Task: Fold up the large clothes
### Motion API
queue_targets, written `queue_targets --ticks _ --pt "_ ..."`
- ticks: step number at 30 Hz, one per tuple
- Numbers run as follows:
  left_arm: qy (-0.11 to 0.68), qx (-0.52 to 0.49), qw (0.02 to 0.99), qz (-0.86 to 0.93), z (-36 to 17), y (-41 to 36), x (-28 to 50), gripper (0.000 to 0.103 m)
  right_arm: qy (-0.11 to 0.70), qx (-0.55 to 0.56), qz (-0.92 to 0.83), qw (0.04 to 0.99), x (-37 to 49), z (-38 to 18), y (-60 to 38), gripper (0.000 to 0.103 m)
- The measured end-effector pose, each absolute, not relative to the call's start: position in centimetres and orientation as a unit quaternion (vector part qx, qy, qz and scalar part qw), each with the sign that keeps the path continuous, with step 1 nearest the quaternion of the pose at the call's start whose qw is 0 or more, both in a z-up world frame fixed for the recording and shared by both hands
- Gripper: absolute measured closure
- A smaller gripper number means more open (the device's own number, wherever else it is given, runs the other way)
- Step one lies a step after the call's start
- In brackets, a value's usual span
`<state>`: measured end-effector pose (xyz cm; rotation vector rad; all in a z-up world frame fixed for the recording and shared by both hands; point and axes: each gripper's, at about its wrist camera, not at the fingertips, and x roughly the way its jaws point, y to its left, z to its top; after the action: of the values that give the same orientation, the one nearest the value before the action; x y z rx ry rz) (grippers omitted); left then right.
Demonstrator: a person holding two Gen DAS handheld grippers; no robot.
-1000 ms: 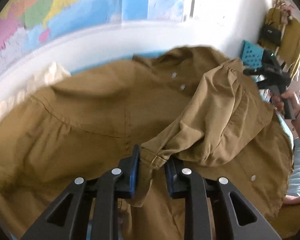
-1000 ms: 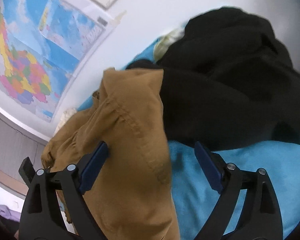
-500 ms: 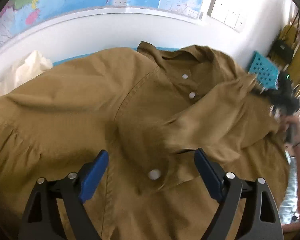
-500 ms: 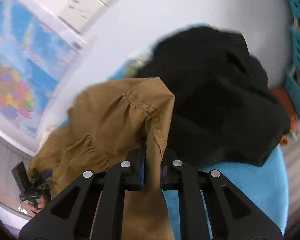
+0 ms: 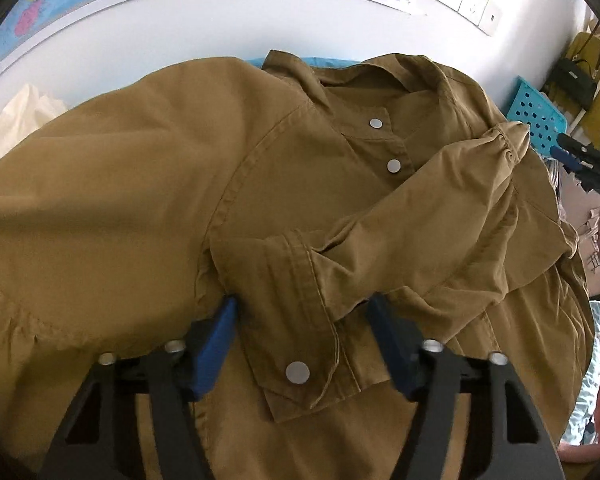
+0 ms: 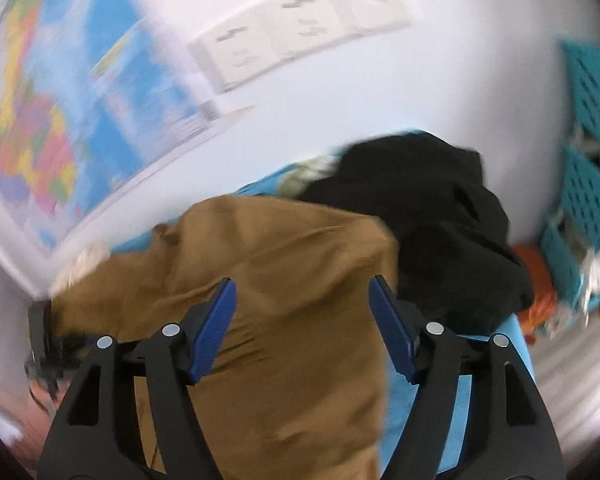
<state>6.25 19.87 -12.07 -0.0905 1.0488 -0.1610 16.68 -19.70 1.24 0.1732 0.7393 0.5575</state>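
A mustard-brown shirt (image 5: 140, 184) lies spread front-up on the blue bed, collar toward the wall. One sleeve (image 5: 440, 216) is folded across its chest. The sleeve's buttoned cuff (image 5: 296, 344) lies between the jaws of my left gripper (image 5: 302, 332), which are closing; the blue pads flank the cuff and do not clearly press it. In the right wrist view my right gripper (image 6: 302, 320) hovers over the shirt's shoulder area (image 6: 284, 264), its jaws opening with nothing pinched. The same gripper (image 5: 572, 160) shows at the right edge of the left view, clear of the sleeve.
A black garment (image 6: 428, 220) is heaped at the head of the bed beside the shirt. Teal perforated baskets (image 6: 592, 160) stand to the right, a cream cloth (image 5: 16, 120) lies at the left. The white wall carries a map (image 6: 60, 120) and sockets (image 6: 300, 36).
My left gripper let go of the cuff, opened wide, then narrowed around the cuff now lying on the shirt front. My right gripper pinched the shirt's edge, then released it and rose.
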Motion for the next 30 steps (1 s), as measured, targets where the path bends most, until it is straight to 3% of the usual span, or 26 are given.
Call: queue_targets --ticks 2,5,12,16,18,22,25,30 --pt "0.491 -0.048 0.868 -0.058 -11.6 20.2 6.4 0.067 0.359 0.055 0.295 0.884 16.4 1.2 -17.4 0.035" --pt "0.454 -0.029 0.890 -0.018 -9.9 20.4 5.9 0.075 0.362 0.011 0.313 0.878 16.1 0.7 -13.6 0.036" --pt "0.441 -0.042 0.897 0.011 -8.9 22.1 4.4 0.076 0.381 -0.004 0.320 0.867 17.3 -1.3 -12.5 0.037" --pt "0.460 -0.027 0.887 0.022 -10.4 21.9 5.2 0.070 0.413 -0.002 0.306 0.858 18.7 -3.6 -12.3 0.038" --pt "0.467 -0.019 0.883 0.032 -10.8 21.6 6.0 0.060 0.418 -0.029 0.284 0.862 19.1 -4.4 -11.6 0.043" --pt "0.479 -0.017 0.877 0.020 -10.7 21.1 5.8 0.036 0.409 -0.035 0.265 0.873 17.8 -3.1 -11.0 0.041" --pt "0.452 -0.011 0.892 -0.004 -8.7 21.1 3.2 0.026 0.372 -0.034 0.305 0.876 14.8 -0.4 -9.7 0.039" --pt "0.372 -0.004 0.928 -0.015 -3.9 22.8 -3.8 0.019 0.357 -0.083 0.415 0.833 10.2 0.7 -2.4 0.037"
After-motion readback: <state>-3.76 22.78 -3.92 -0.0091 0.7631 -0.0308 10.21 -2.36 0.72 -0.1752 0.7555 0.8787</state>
